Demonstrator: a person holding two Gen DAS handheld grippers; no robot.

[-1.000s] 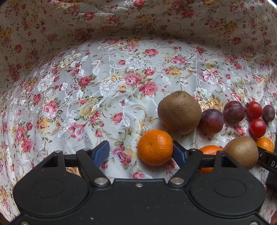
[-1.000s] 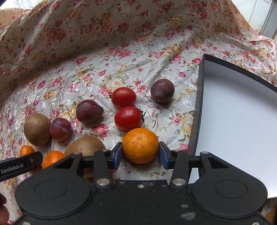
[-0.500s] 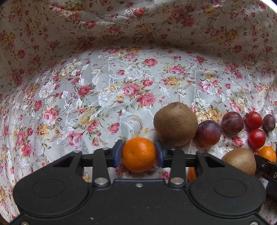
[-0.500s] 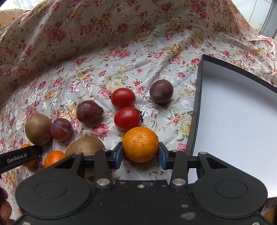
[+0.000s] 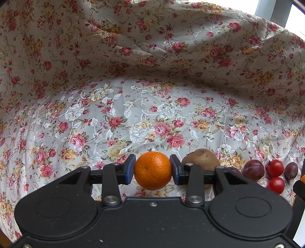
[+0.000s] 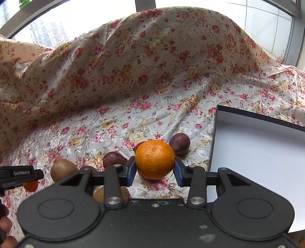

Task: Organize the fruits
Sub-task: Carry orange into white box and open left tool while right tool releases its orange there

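Surface: floral cloth [image 5: 133,114], cream w/ red and yellow roses, creased; covers the flat work area and rises in a draped hump at the back. Room: window panes [image 6: 80,17] w/ tower blocks outside behind the hump; white tiled wall [image 6: 266,28] at right.

Tray: 1 white tray [image 6: 257,162] w/ dark rim, right of the fruit, on the cloth; nothing visible in it.

Mandarins: 2 counted for sure.
- Left gripper [image 5: 152,169] closed around mandarin A [image 5: 152,170], blue pads [image 5: 131,168] touching both sides.
- Right gripper [image 6: 154,167] clamped on mandarin B [image 6: 154,159], pads against both sides.
- A third orange patch shows under the left gripper's branded arm [image 6: 19,174] in the right wrist view; cannot tell if it is A or another.

Kiwis: 2. Kiwi 1 [image 6: 63,169] left on the cloth; kiwi 2 [image 6: 99,194] mostly hidden by right gripper body.

Plums: 3 in left wrist view: plum 1 [image 5: 254,169], plum 2 [image 5: 290,170], plum 3 [image 5: 233,169] a sliver behind the gripper.

Tomatoes: 2, tomato 1 [image 5: 275,168] and tomato 2 [image 5: 276,185], just beside each other, between plums 1 and 2.

Obstructions: mandarin B blocks most of both tomatoes in the right wrist view. Person's fingertips [image 6: 4,225] at lower left edge.
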